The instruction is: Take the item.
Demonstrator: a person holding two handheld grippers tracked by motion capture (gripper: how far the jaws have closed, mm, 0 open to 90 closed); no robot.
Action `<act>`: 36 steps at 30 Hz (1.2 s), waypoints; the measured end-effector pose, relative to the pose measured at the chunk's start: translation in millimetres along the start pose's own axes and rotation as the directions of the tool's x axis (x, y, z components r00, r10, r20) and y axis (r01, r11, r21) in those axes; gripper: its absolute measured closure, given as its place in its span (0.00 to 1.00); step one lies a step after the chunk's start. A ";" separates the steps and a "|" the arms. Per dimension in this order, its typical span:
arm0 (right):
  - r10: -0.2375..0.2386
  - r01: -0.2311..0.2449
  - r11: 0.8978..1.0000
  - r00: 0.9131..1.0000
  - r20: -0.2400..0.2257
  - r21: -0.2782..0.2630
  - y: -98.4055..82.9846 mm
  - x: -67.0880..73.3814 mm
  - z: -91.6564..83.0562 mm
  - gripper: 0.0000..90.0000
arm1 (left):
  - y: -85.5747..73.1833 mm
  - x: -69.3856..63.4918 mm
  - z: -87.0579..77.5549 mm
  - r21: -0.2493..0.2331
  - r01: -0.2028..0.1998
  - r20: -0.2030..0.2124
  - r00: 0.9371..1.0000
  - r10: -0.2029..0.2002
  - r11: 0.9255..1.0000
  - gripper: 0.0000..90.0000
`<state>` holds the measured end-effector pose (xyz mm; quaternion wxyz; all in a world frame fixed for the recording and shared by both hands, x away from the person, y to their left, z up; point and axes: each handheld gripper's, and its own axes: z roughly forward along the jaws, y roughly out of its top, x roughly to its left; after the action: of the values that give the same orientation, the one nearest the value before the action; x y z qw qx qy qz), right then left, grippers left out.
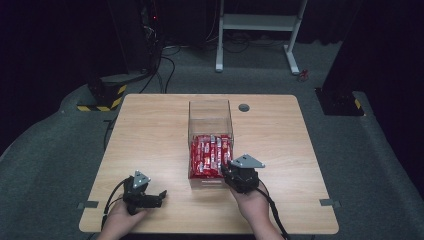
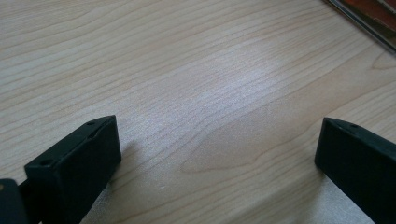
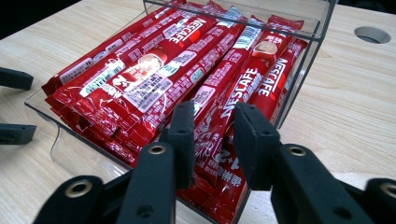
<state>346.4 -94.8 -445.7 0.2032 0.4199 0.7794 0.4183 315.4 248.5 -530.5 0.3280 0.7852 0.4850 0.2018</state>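
From the high view, a clear box (image 1: 210,131) stands mid-table with a stack of red coffee sticks (image 1: 211,155) packed in its near half, their long axes running away from the person toward the far edge. The right gripper (image 1: 231,167) sits at the box's near right corner, over the near ends of the sticks, while the left gripper (image 1: 159,195) rests low on the table (image 1: 150,130) well to the left of the box, so the right hand is plainly the nearer one. In the left gripper view, the two black jaws stand wide apart with only bare wood grain between them (a sliver of the box edge shows at the top right corner). In the right gripper view, the jaws are narrowed around the near end of one stick (image 3: 219,135) on the right side of the pile, the fingertips (image 3: 183,122) straddling it across its width; whether the pads actually press on it cannot be told. The stick lies straight ahead of the jaws, lengthwise along their line of sight, so lifting it likely means a pull up and back.
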 end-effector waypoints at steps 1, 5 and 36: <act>0.004 -0.004 1.000 1.000 0.004 -0.002 -0.6 0.8 0.2 0.80 | -0.1 -0.3 0.0 0.000 0.004 0.002 1.000 -0.004 1.000 0.01; -0.002 0.002 1.000 1.000 0.007 -0.004 -2.2 1.7 0.8 0.86 | -0.2 -0.3 -0.2 0.002 -0.002 0.001 1.000 0.002 1.000 0.01; 0.002 -0.003 0.997 1.000 -0.013 -0.072 -13.3 -2.5 -20.1 0.98 | -0.6 -0.6 -0.4 -0.001 -0.001 0.001 1.000 0.001 1.000 0.01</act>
<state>327.9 -110.6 -445.3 0.2127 0.4104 0.7645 0.4492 314.5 248.3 -530.7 0.3284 0.7854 0.4844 0.2018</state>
